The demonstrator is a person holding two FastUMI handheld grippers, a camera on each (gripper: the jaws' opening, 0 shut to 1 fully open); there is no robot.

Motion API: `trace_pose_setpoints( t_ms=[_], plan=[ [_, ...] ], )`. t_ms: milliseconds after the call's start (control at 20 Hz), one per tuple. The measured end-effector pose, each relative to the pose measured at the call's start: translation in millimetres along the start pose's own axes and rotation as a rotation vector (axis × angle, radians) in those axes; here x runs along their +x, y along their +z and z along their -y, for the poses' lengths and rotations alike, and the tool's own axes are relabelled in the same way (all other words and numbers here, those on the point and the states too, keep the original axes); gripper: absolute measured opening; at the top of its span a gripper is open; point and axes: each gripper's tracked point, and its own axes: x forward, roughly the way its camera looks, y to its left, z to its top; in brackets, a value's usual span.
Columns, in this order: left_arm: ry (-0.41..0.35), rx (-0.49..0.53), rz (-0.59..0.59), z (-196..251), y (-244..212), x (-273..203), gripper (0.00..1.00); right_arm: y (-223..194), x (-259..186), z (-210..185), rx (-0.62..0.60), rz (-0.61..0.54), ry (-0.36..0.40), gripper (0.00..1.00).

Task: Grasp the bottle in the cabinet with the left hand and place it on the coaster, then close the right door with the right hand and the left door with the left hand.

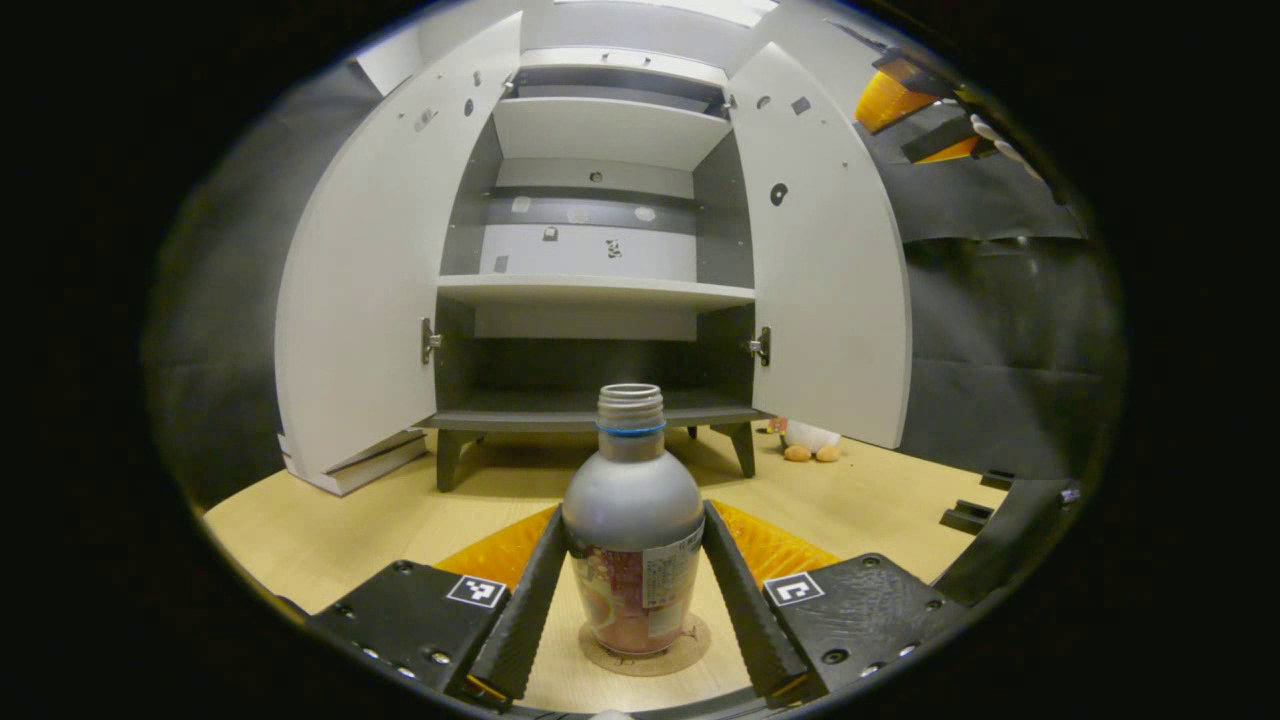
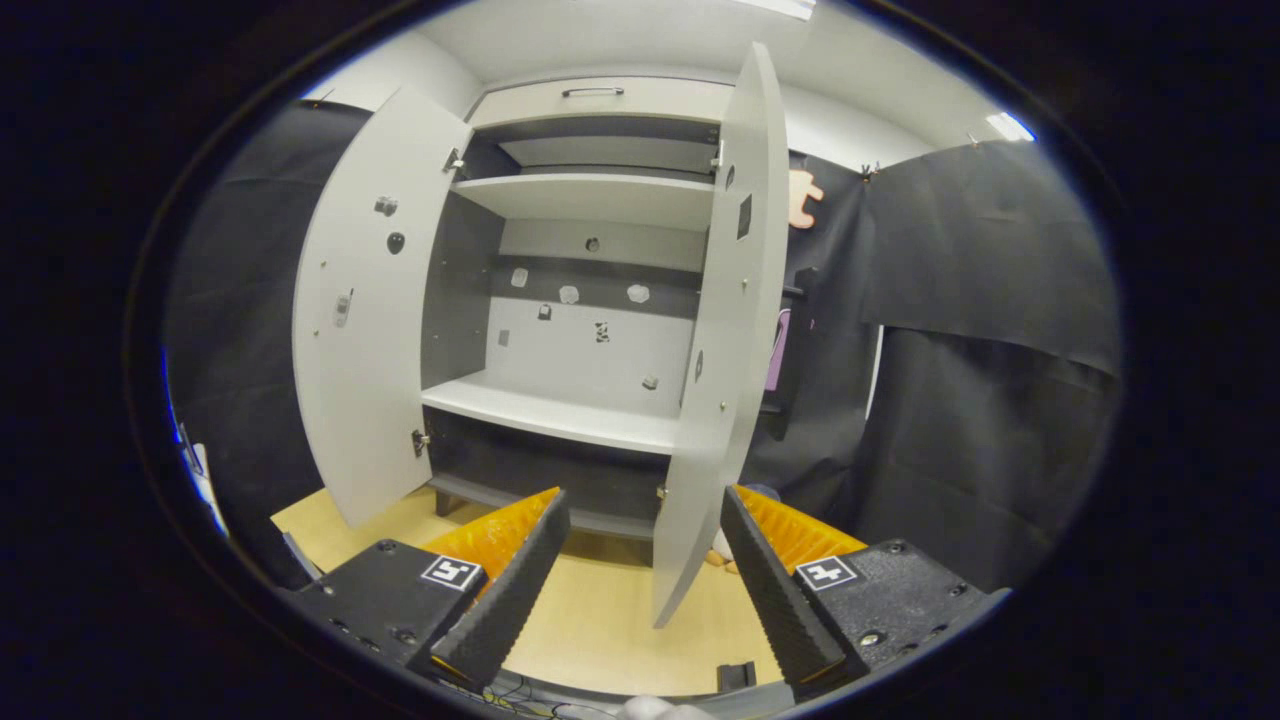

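Left gripper view: bottle [image 1: 633,540] upright on coaster [image 1: 645,655], at 6 o'clock, on counter [image 1: 330,530] in front of cabinet [image 1: 597,290]. Uncapped, blue ring at neck. Left gripper [image 1: 634,585] fingers [image 1: 525,600] flanking the bottle on both sides, close against its body; cannot tell whether pressing or just released. Cabinet behind at 12 o'clock, both doors swung wide: left door [image 1: 355,300] at 9 o'clock, right door [image 1: 825,270] at 2 o'clock. Shelves bare. Small plush toy [image 1: 810,440] on counter below right door.

Right gripper view: right gripper [image 2: 645,580] fingers [image 2: 505,600] spread, grasping nothing. Right door [image 2: 725,350] edge-on between them at 12 o'clock, lower corner hanging in the gap, apart from both fingers. Left door [image 2: 365,330] open at 10 o'clock.
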Motion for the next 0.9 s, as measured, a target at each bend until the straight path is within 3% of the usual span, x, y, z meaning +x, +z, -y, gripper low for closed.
trace_pose_setpoints(
  t_ms=[50,150,200,400,550,650,700,750,900],
  plan=[
    [-0.002,-0.006,-0.013,1.9,-7.6,1.0,0.83,-2.1,0.9,-0.4,-0.002,-0.012,0.003,0.99],
    [-0.004,-0.001,0.009,4.3,-6.5,1.1,0.79,0.7,1.2,-1.3,-0.003,-0.010,0.008,1.00],
    [-0.008,0.009,-0.004,5.8,-9.3,3.2,0.84,2.2,1.6,-1.9,-0.007,-0.009,0.011,0.99],
    [-0.008,0.000,-0.005,3.5,-9.7,1.7,0.86,7.6,0.2,-6.6,-0.025,-0.003,0.023,0.99],
    [0.000,0.011,0.013,-0.1,3.6,-1.1,0.95,8.4,0.0,-7.2,-0.026,0.002,0.026,0.99],
    [-0.001,0.038,0.024,-0.1,13.4,-1.5,0.95,8.1,-1.4,-7.1,-0.024,0.002,0.026,0.99],
    [-0.004,0.049,0.030,0.6,18.8,-2.0,0.91,8.6,-1.1,-7.8,-0.024,0.003,0.025,0.99],
    [-0.006,0.057,0.042,1.3,25.0,-2.8,0.97,8.7,-2.0,-8.0,-0.023,0.005,0.026,0.99],
    [-0.006,0.066,0.066,3.7,41.6,-4.2,0.97,9.8,-4.5,-10.0,-0.018,0.012,0.028,0.99]
  ],
)
